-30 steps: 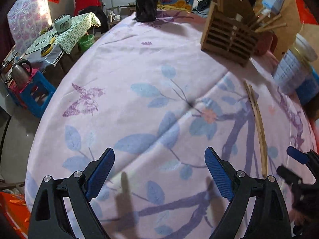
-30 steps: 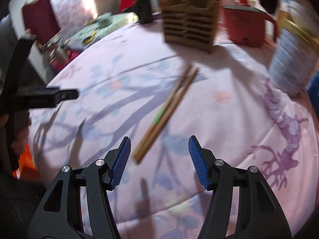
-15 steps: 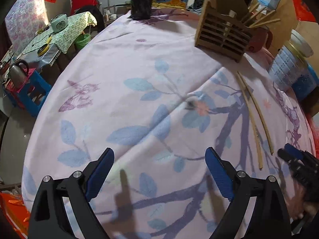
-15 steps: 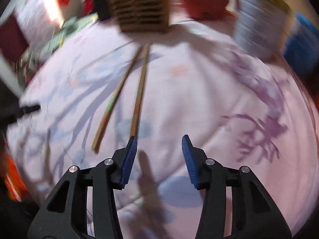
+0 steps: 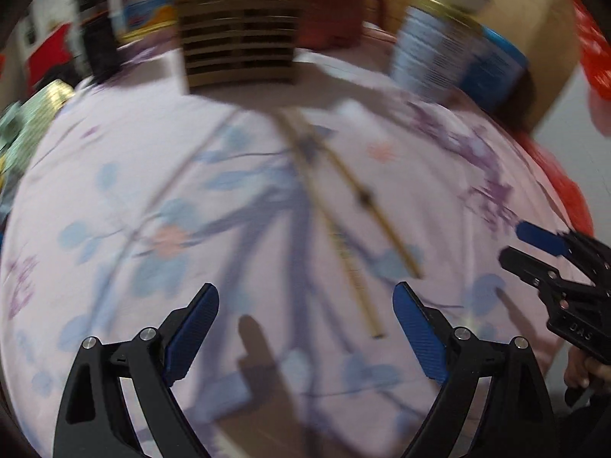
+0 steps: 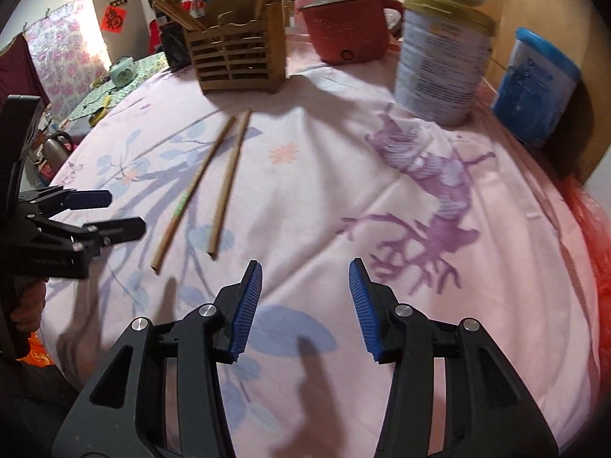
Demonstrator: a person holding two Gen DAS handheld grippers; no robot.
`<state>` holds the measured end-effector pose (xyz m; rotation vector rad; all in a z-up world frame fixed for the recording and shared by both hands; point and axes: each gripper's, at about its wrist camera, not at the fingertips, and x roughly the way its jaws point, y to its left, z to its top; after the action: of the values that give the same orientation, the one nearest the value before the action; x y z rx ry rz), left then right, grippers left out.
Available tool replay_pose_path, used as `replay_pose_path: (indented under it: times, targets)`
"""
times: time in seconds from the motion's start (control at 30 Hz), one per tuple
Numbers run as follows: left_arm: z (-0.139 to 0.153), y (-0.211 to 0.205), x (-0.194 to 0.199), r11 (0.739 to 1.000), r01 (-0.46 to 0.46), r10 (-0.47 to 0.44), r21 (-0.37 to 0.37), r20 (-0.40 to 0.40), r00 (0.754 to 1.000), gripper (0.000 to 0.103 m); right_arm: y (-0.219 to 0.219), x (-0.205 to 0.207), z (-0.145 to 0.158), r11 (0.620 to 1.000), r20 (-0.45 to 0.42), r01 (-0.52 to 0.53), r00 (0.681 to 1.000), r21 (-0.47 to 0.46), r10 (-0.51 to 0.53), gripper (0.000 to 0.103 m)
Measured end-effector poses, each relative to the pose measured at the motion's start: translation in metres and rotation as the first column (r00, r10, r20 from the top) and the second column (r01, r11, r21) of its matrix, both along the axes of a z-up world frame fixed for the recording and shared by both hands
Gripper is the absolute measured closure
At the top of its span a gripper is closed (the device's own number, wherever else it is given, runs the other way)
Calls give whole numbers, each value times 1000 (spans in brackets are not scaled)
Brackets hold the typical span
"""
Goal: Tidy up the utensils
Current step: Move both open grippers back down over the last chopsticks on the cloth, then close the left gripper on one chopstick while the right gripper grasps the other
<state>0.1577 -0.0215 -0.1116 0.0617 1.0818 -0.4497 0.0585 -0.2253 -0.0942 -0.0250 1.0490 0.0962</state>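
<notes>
- Wooden chopsticks (image 6: pixel 214 183) now lie ahead of left gripper (image 5: pixel 305 320), which swung over them; jaws wide, empty.
- Right gripper (image 6: pixel 305 305) narrowed, empty; pickup likely next.

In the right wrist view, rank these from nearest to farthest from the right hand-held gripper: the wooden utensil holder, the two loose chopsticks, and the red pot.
From the right hand-held gripper:
1. Two loose chopsticks, lying on the cloth ahead and to its left.
2. Wooden utensil holder, standing beyond the chopsticks' far ends.
3. Red pot, farther back, right of the holder.
</notes>
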Motion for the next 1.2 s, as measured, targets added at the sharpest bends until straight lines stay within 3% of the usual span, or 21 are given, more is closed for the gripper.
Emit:
replay_pose_path:
  times: [0.03, 0.13, 0.27, 0.37, 0.73, 0.97, 1.03, 1.13, 1.2]
  targets:
    - [-2, -8, -1, 1000, 25, -25, -5, 1, 1000, 15, -5, -3, 1, 1000, -1, 12, 1000, -9, -12, 55]
    - [-10, -22, 0, 997, 70, -70, -27, -27, 997, 55, -16, -10, 2, 999, -3, 39, 999, -24, -39, 55]
    - [-16, -30, -3, 998, 65, -66, 27, 37, 997, 88, -27, -17, 5, 997, 9, 68, 998, -34, -68, 55]
    - [-19, -15, 4, 1000, 3, -3, -3, 15, 1000, 97, -28, -16, 8, 997, 22, 71, 997, -23, -71, 55]
    - [-13, 85, -8, 975, -220, 220, 36, -10, 975, 97, 40, 16, -4, 990, 16, -112, 994, 81, 111, 55]
    - [-9, 123, -24, 954, -297, 298, 47, -19, 954, 97, 61, 35, -16, 981, -17, -125, 992, 146, 129, 55]
    - [-8, 128, -27, 951, -306, 307, 52, -17, 951, 92, 62, 40, -21, 981, -32, -112, 992, 157, 118, 55]
    - [-6, 130, -31, 948, -314, 314, 56, -1, 949, 70, 61, 46, -27, 982, -47, -88, 994, 169, 98, 55]
    - [-5, 130, -33, 949, -311, 311, 56, 6, 950, 65, 62, 48, -31, 983, -47, -86, 994, 161, 95, 56]
